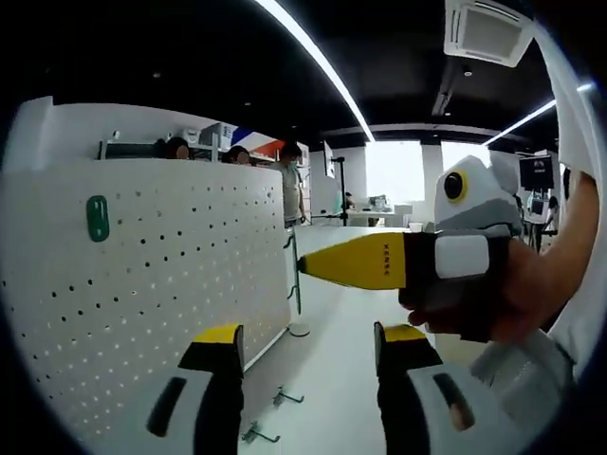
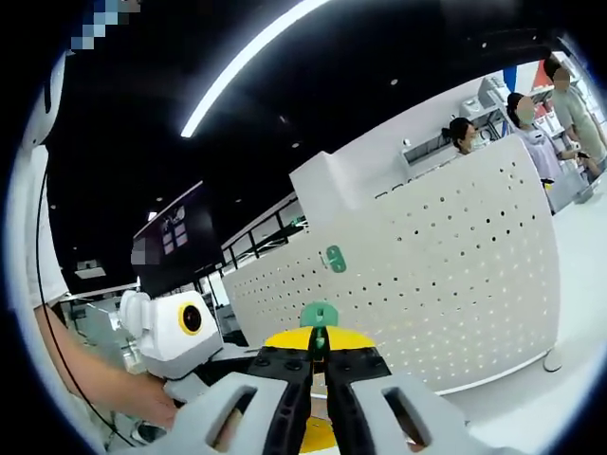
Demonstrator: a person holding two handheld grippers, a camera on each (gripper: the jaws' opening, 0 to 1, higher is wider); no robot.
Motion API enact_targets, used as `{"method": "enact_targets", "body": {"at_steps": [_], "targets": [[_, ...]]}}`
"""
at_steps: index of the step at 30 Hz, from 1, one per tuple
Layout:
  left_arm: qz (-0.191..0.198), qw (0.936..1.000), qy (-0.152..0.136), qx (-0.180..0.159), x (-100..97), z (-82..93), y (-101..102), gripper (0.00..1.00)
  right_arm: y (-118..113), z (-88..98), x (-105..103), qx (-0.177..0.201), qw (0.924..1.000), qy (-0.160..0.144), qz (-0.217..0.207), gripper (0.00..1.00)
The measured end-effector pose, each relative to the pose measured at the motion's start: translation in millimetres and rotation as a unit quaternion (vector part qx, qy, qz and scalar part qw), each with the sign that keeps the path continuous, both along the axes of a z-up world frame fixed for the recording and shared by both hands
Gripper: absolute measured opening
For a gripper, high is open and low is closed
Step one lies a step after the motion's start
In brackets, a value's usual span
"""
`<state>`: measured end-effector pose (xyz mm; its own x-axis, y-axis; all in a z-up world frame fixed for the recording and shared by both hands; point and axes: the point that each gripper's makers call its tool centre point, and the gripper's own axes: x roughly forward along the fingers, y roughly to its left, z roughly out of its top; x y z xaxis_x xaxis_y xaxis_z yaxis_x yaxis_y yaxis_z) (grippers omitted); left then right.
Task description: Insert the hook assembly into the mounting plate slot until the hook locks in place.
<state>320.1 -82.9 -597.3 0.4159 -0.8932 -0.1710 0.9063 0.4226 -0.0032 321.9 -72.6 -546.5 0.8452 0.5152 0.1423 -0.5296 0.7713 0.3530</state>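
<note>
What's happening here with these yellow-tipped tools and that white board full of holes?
A person holds a gripper in each hand, facing an upright white pegboard. The right gripper is shut on a small green hook piece, held up toward the board. One green piece is already on the board. The left gripper is open and holds nothing. Two metal hooks lie on the table.

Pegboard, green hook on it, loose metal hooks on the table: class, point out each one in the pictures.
Pegboard (image 1: 152, 284), left gripper view, middle of its perforated face.
Green hook (image 1: 97, 217), left gripper view, centre of its green body.
Loose metal hooks (image 1: 287, 395), left gripper view, the nearer-to-board hook's bent wire.
</note>
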Motion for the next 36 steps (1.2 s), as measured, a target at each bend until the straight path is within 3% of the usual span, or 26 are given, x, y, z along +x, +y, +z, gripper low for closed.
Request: {"method": "enact_targets", "body": {"at_steps": [5,16,20,23,29,36], "targets": [[0.003,0.9999,-0.009,0.004,0.2,-0.9,-0.2,0.69,2.1,-0.6,-0.6,-0.002,1.0,0.001,0.002,0.01],[0.009,0.9999,-0.006,0.0,0.9,-0.5,3.7,0.69,2.3,1.0,1.2,-0.014,0.9999,-0.004,0.002,0.01],[0.012,0.9999,-0.001,-0.001,1.2,-1.8,5.6,0.68,-1.6,1.6,4.9,-0.046,0.9988,-0.01,-0.013,0.01],[0.015,0.9999,0.001,0.0,1.6,-2.8,6.6,0.69,-3.4,-0.1,5.9,-0.091,0.9954,-0.017,-0.025,0.01],[0.016,0.9999,0.0,-0.001,1.5,-2.2,7.2,0.68,-0.1,1.0,4.9,-0.181,0.9813,-0.051,-0.04,0.01],[0.02,0.9998,0.002,-0.004,2.8,-2.0,8.2,0.68,-0.1,-0.5,6.7,-0.184,0.9809,-0.048,-0.042,0.01]]}}
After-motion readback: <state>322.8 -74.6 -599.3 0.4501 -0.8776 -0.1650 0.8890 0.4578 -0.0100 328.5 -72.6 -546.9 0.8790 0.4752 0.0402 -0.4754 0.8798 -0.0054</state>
